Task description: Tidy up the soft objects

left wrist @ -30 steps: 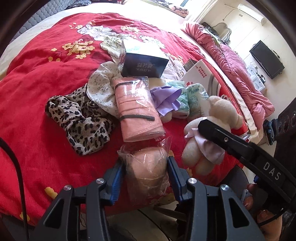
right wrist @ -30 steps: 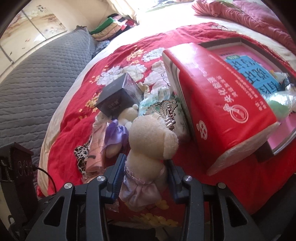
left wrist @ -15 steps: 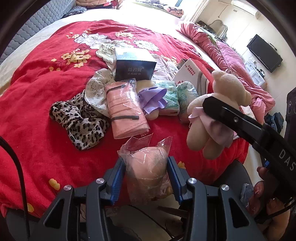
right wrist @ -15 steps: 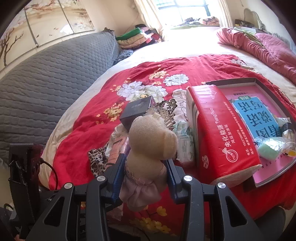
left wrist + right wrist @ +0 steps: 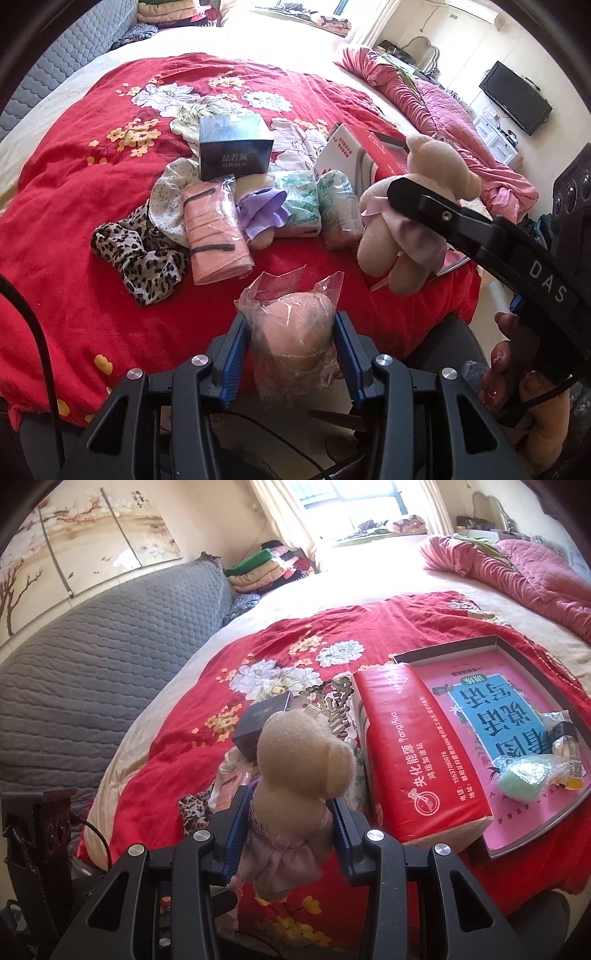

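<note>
My left gripper [image 5: 291, 332] is shut on a pink round soft thing in a clear plastic bag [image 5: 293, 332], held above the near edge of the red floral bedspread [image 5: 74, 206]. My right gripper [image 5: 291, 808] is shut on a beige plush bear in a lilac dress [image 5: 295, 760]; in the left wrist view the bear [image 5: 417, 206] hangs in the air at the right under the black gripper arm. On the bed lie a leopard-print cloth [image 5: 140, 254], a bagged pink folded piece [image 5: 214, 232], a second plush with a purple bow [image 5: 262, 214] and green-white tissue packs [image 5: 317, 199].
A dark box [image 5: 234, 151] stands behind the pile. A red tissue pack [image 5: 413, 753] lies beside a shallow tray [image 5: 532, 664] holding a pink book and a bagged green sponge [image 5: 524, 775]. A grey quilted headboard [image 5: 92, 672] is at the left. A hand [image 5: 517, 373] grips the right handle.
Both grippers have risen from the bed with their loads; the bear has lifted clear of the pile, and more of the room shows in both views.
</note>
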Demonstrator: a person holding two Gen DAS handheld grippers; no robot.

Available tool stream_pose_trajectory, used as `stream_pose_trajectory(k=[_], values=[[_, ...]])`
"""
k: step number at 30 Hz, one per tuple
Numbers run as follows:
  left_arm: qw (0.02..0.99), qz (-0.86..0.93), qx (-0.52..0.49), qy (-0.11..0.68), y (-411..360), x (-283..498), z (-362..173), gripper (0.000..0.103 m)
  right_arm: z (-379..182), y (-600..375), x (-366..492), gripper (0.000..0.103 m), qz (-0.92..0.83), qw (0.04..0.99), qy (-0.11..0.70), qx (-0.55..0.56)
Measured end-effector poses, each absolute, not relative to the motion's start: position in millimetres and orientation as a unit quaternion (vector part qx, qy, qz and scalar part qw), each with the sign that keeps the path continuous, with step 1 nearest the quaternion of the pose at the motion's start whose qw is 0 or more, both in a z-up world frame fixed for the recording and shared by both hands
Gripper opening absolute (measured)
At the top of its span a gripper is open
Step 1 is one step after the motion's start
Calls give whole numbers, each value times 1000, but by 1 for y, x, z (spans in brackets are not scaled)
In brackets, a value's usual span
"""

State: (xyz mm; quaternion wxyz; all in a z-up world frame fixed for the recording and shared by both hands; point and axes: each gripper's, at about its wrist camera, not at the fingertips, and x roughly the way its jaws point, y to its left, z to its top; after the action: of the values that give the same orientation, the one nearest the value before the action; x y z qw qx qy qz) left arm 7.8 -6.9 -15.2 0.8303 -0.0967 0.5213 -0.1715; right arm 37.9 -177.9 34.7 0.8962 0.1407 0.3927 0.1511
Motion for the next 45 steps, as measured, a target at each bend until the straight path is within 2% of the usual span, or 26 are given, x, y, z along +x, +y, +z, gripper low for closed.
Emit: stream_pose_trajectory(k=[20, 45], values=[[868, -181, -57, 459, -59, 34, 61, 46, 89, -233, 20, 43, 126, 940, 281, 150], [878, -230, -14, 420, -153, 69, 101, 46, 105, -312, 6, 43, 25, 960, 225, 164]])
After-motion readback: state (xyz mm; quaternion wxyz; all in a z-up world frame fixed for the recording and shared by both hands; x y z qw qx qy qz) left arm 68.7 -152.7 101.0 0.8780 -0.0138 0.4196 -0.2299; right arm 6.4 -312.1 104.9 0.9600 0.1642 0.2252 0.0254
